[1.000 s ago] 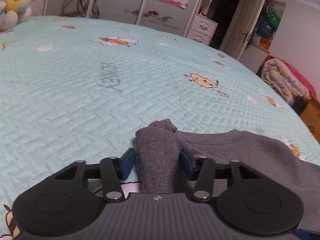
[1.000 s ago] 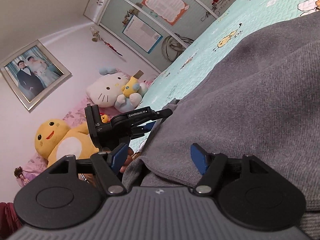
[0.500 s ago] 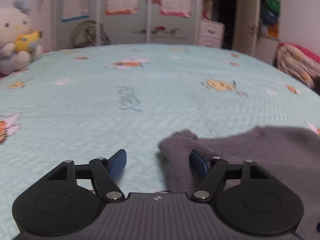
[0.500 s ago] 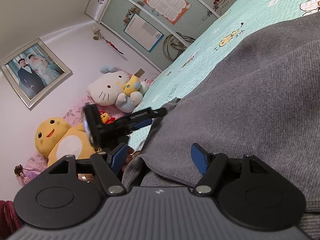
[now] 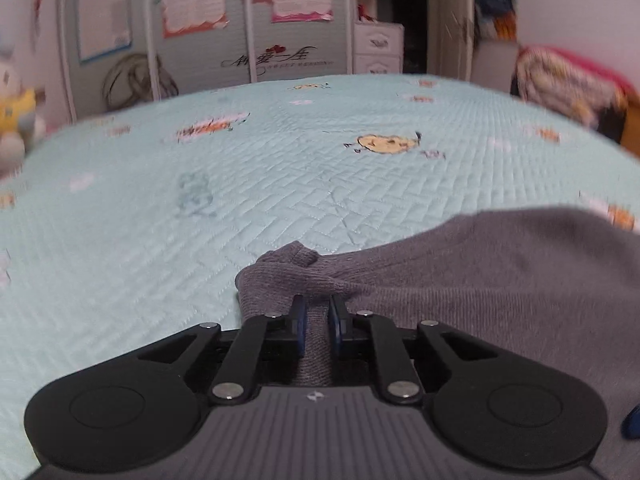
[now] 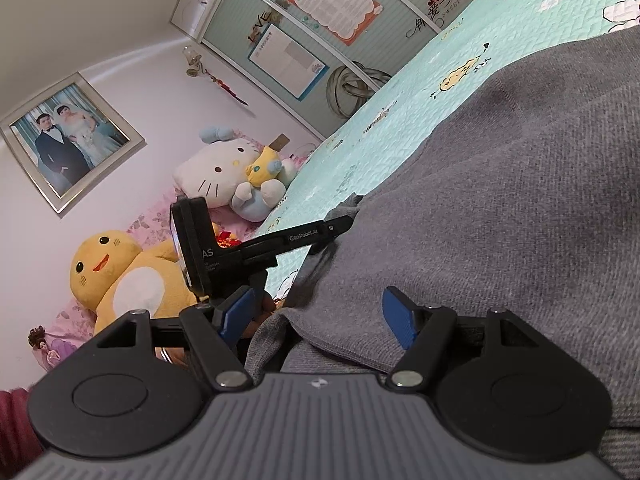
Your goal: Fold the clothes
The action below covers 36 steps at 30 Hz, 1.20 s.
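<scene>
Pinching a bunched corner of the grey knitted sweater, the left claw has its blue pads pressed together on the fabric, likely to lift that edge for a fold. Sweater lies spread on the mint-green quilted bedspread with cartoon prints, most of its body to the right of the pinched corner. Right claw is spread wide, pads either side of a doubled sweater edge, gripping nothing; probably lining up a second hold. Left claw also shows in the right wrist view, at the sweater's far corner. Fold stage unclear.
</scene>
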Tool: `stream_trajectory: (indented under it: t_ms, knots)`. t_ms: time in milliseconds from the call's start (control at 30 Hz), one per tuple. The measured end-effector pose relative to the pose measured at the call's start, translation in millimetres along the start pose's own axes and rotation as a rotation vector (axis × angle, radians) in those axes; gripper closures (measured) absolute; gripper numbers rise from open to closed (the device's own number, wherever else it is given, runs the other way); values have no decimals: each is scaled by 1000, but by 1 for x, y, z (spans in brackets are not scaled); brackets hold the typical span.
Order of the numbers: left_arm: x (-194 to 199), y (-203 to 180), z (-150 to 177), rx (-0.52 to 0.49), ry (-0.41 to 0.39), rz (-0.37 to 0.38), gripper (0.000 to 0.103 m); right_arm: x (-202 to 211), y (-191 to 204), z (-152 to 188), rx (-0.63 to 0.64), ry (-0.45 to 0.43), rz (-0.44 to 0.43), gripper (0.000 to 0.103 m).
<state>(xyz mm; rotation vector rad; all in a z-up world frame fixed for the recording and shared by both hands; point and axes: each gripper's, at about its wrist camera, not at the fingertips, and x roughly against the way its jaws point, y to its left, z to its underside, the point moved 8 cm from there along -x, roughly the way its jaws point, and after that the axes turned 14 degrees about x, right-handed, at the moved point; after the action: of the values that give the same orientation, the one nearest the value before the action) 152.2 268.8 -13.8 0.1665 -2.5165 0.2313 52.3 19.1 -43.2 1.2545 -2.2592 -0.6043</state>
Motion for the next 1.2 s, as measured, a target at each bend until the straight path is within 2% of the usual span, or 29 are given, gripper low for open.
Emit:
stream_trajectory:
  t_ms: [67, 133, 167, 200, 267, 300, 367, 467, 533, 633, 700, 767, 867, 900, 933, 967, 1000, 1067, 1200]
  knots:
    - [11, -2, -4, 36, 7, -13, 86, 5, 0, -2, -8, -10, -12, 32]
    - [26, -10, -7, 37, -35, 31, 74, 14, 3, -5, -15, -24, -10, 32]
    - [34, -15, -8, 34, -59, 55, 71, 21, 5, -7, -16, -31, -1, 32]
    - [31, -18, -7, 25, -50, 59, 66, 34, 7, -8, -15, -44, 14, 32]
    - [2, -5, 7, 20, 61, -5, 65, 60, 10, -12, -12, -71, 44, 32]
    - [-2, -2, 8, 23, 71, -16, 63, 81, 8, -14, -10, -104, 66, 32]
    - [-1, 0, 7, 32, 52, -18, 63, 129, 2, -22, 20, -176, 151, 32]
    - [10, -17, 7, -90, 35, -94, 63, 205, -17, -34, 119, -271, 340, 30]
    - [29, -29, 5, -108, -3, -66, 64, 234, -37, -39, 178, -244, 455, 27]
    - [55, -50, 9, -107, -16, 63, 62, 236, -65, -41, 201, -143, 470, 27]
    - [53, -56, 18, -82, 48, 124, 62, 218, -79, -41, 190, -76, 441, 27]
    - [39, -52, 33, -76, 130, 116, 60, 200, -92, -40, 179, -9, 411, 27]
    - [36, -47, 41, -76, 117, 122, 56, 175, -110, -40, 162, 87, 366, 27]
    - [35, -45, 43, -76, 108, 125, 57, 171, -112, -39, 156, 94, 346, 28]
    - [36, -44, 45, -77, 103, 128, 56, 169, -110, -39, 151, 99, 324, 32]
    - [37, -44, 45, -78, 99, 131, 56, 166, -107, -36, 154, 122, 317, 57]
    - [37, -45, 46, -80, 95, 134, 55, 164, -103, -34, 157, 145, 310, 98]
    - [37, -46, 46, -80, 92, 140, 55, 160, -94, -31, 166, 186, 294, 96]
    - [33, -47, 40, -51, 96, 154, 54, 146, -16, -52, 262, 164, 201, 97]
